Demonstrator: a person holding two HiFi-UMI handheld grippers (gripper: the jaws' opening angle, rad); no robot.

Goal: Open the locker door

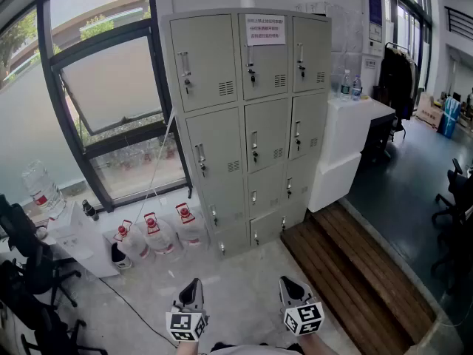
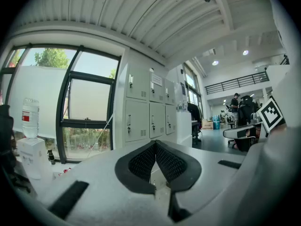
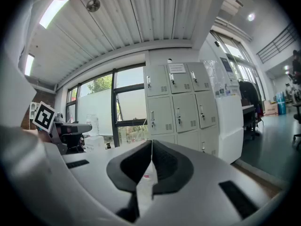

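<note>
- Left gripper (image 1: 193,282) and right gripper (image 1: 290,281): jaws pressed together on both, nothing between them. Held low, side by side and about level, noses toward the locker (image 1: 251,124). Reads as a carry pose before the approach, not a grasp.
- Locker stands well apart from both grippers, against the wall between the window (image 1: 111,87) and a white cabinet (image 1: 346,143). Three columns of doors, all shut. Task doesn't say which door.
- Each door has its handle (image 1: 185,69) at the left edge, so hinges are probably on the right and doors swing toward the cabinet.
- Jaws will have to spread before they can take a handle; shut as they are, they can only push.
- Paper notice (image 1: 264,29) sits on the top middle door, above its handle.
- Room: bare floor straight ahead. Water bottles (image 1: 159,235) crowd the locker's left foot, and a thin cable (image 1: 159,176) runs down that side to the floor.
- Wooden step (image 1: 347,272) edges the right-hand path; trip risk.
- Cabinet juts forward of the locker face, so right-column doors may not swing fully.
</note>
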